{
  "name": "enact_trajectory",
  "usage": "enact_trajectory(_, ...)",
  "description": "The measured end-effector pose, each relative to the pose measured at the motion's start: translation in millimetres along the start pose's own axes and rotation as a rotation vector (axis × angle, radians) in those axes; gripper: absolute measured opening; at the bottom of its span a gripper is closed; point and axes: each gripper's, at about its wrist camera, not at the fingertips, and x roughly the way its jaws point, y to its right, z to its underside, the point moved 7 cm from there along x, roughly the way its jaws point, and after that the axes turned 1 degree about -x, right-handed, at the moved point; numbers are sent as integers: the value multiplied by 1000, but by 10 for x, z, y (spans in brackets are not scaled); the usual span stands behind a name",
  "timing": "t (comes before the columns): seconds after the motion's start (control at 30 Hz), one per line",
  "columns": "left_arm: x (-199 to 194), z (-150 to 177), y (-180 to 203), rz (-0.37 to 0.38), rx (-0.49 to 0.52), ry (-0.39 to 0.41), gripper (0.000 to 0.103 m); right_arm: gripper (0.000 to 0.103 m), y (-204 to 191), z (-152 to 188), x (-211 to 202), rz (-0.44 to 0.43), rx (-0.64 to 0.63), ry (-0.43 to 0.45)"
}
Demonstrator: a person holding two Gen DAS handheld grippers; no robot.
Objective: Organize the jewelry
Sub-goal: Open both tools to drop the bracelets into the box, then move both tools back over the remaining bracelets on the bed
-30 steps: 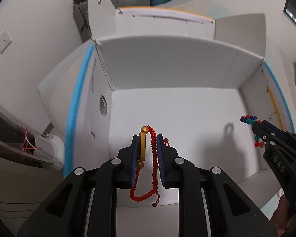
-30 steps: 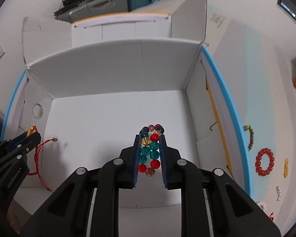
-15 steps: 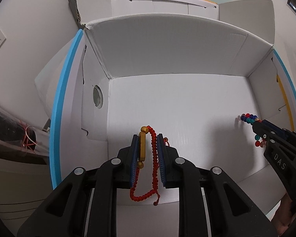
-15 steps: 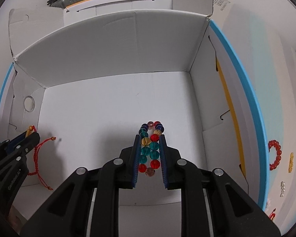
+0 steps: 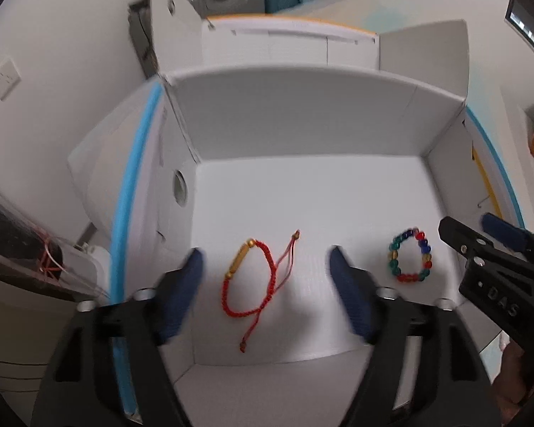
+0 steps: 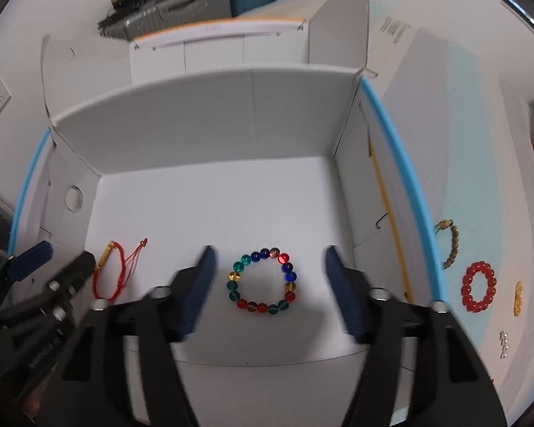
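A red cord bracelet (image 5: pixel 252 277) with a gold tube lies flat on the floor of the white cardboard box (image 5: pixel 302 135); it also shows in the right wrist view (image 6: pixel 112 274). My left gripper (image 5: pixel 267 284) is open and empty above it. A multicolour bead bracelet (image 6: pixel 263 281) lies on the box floor to its right, also in the left wrist view (image 5: pixel 411 256). My right gripper (image 6: pixel 270 284) is open and empty above it. Each gripper shows at the edge of the other's view, left (image 6: pixel 53 259) and right (image 5: pixel 480 231).
The box stands on a white table with a blue edge (image 6: pixel 402 178). Right of the box lie a red bead bracelet (image 6: pixel 478 286), an olive bead bracelet (image 6: pixel 450 245), a small yellow piece (image 6: pixel 518 299) and pearl-like beads (image 6: pixel 503 345). A second white box (image 6: pixel 224 46) stands behind.
Both grippers have opened and let go. The red cord bracelet and the multicolour bead bracelet now lie on the box floor. Both grippers have drawn back a little.
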Motion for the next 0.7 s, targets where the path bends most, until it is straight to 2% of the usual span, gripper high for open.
enact_trajectory(0.1,-79,-13,15,-8,-1,21,78,75,41,-27,-137,19,-15,34)
enact_trajectory(0.33,-245,-12,66,4,-4,75,93,90,213,-66,-373,39,14,92)
enact_trajectory(0.47,-364,-1,146,7,10,110,97,92,318,-51,-441,58,28,109)
enact_trajectory(0.7,-585,10,377,36,37,156,97,94,603,63,-670,85,63,143)
